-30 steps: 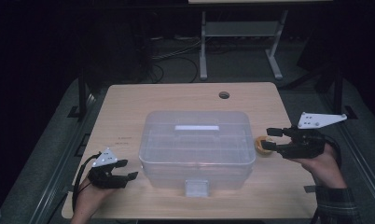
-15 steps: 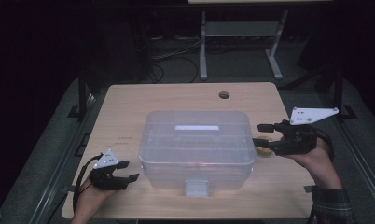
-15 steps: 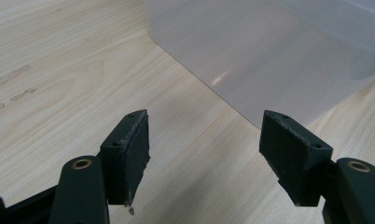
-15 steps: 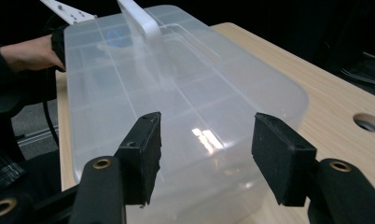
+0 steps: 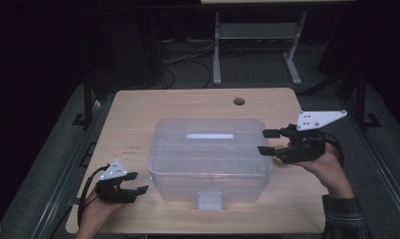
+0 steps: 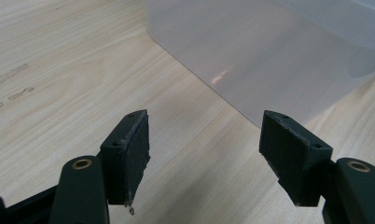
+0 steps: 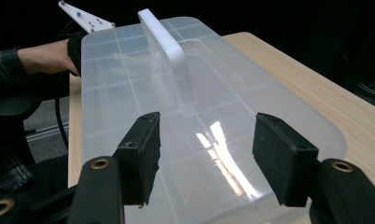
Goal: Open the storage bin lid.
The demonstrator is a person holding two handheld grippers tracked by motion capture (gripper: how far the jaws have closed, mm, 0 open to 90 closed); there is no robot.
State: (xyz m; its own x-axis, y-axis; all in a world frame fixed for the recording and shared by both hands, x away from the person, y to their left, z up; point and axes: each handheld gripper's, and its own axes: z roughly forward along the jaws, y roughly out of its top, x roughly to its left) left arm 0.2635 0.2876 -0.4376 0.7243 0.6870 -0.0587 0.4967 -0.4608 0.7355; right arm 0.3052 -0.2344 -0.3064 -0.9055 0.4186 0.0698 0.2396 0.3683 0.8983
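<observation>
A clear plastic box [image 5: 210, 159] sits mid-surface [image 5: 138, 114], lid on and white handle [image 7: 169, 53] up; contents cannot be made out. At its 3 o'clock the right hand-held gripper [image 5: 266, 142] hovers, jaws spread and empty, aimed over the lid, likely to grip it. At 8 o'clock, the left hand-held gripper [image 5: 136, 182] rests spread, perhaps to steady the box.

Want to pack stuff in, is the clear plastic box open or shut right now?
Shut: the lid lies flat on the clear box.
</observation>
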